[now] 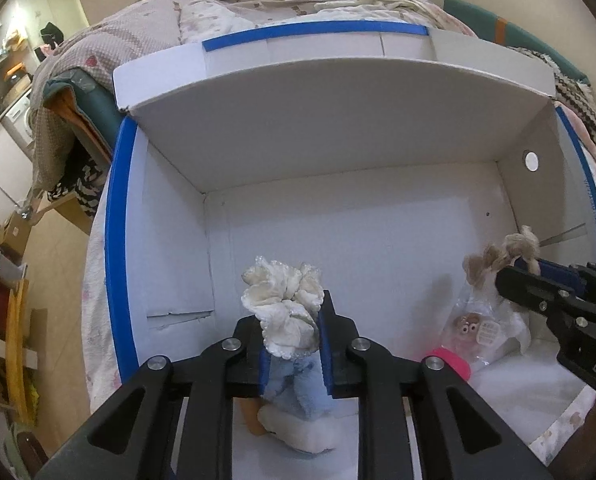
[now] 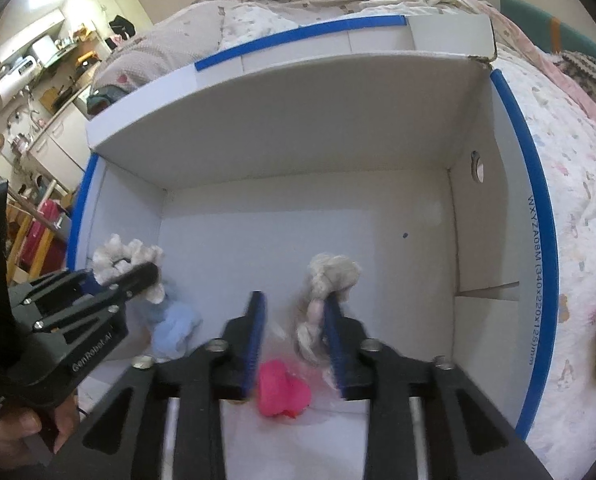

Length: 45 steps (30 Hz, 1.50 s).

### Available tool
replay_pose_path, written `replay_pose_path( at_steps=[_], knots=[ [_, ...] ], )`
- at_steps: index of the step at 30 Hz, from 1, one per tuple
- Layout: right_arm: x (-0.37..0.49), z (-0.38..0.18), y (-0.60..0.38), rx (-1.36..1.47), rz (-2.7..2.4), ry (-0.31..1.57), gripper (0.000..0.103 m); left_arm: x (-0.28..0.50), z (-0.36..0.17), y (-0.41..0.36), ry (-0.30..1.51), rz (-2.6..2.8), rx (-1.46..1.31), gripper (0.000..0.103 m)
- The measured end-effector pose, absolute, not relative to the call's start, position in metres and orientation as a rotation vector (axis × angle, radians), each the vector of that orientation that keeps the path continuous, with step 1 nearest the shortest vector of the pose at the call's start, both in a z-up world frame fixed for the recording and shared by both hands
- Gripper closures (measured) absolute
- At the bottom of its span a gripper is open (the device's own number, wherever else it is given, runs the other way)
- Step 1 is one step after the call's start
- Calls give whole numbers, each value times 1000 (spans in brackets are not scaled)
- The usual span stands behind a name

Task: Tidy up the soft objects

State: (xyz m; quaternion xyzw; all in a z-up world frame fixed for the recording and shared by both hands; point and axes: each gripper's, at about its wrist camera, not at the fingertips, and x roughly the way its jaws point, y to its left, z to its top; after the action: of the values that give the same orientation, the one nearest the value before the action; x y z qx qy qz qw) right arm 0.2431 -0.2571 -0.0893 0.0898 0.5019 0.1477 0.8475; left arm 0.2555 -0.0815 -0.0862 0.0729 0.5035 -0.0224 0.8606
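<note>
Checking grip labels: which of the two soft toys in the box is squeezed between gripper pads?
The blue-and-white plush toy, pinched by the left gripper; the braided doll merely leans on one right-gripper finger.

White box edged in blue — cream-and-pale-blue plush, pink toy, black grippers with blue pads.

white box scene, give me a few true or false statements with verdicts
1. The left gripper has a cream ruffled scrunchie between its blue pads. True.
2. The white box stands on a bare wooden floor. False: it rests on a bed with patterned bedding.
3. A pink object lies on the box floor below the right gripper. True.
4. The box's edges carry red tape. False: the tape is blue.
5. The right gripper is clamped on the pink object. False: its pads stand apart, with a pale braided piece against one pad.
</note>
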Motion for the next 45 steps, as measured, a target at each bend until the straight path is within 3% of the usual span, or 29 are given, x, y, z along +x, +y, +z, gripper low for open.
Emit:
replay_pose_path(
  at_steps=[1, 4, 6, 10, 24, 28, 33, 39, 42, 45],
  knots=[
    [243, -88, -258, 198, 311, 1052, 35, 255, -85, -82, 1054, -50, 153, 71],
    [240, -78, -261, 231, 319, 1003, 29, 253, -81, -82, 1043, -67, 146, 48],
    [239, -72, -263, 250, 324, 979, 23, 250, -75, -80, 1009, -59, 135, 41],
    [236, -62, -270, 285, 302, 930, 1, 245, -62, -77, 952, -54, 116, 38],
    [206, -41, -281, 330, 272, 856, 0, 220, -32, -54, 934, -78, 28, 37],
    [190, -37, -280, 318, 273, 850, 0, 212, -19, -53, 928, -70, 19, 24],
    [168, -47, -287, 356, 240, 897, 0, 186, 0, -41, 906, -48, 12, 18],
    [141, -54, -285, 342, 218, 944, 0, 155, -14, -10, 993, -64, -50, 15],
    [134, -57, -282, 343, 223, 967, 0, 141, -20, 3, 1010, -31, -46, 5],
    [126, -58, -276, 325, 231, 966, 0, 127, -23, 8, 1022, -37, -75, 3]
  ],
)
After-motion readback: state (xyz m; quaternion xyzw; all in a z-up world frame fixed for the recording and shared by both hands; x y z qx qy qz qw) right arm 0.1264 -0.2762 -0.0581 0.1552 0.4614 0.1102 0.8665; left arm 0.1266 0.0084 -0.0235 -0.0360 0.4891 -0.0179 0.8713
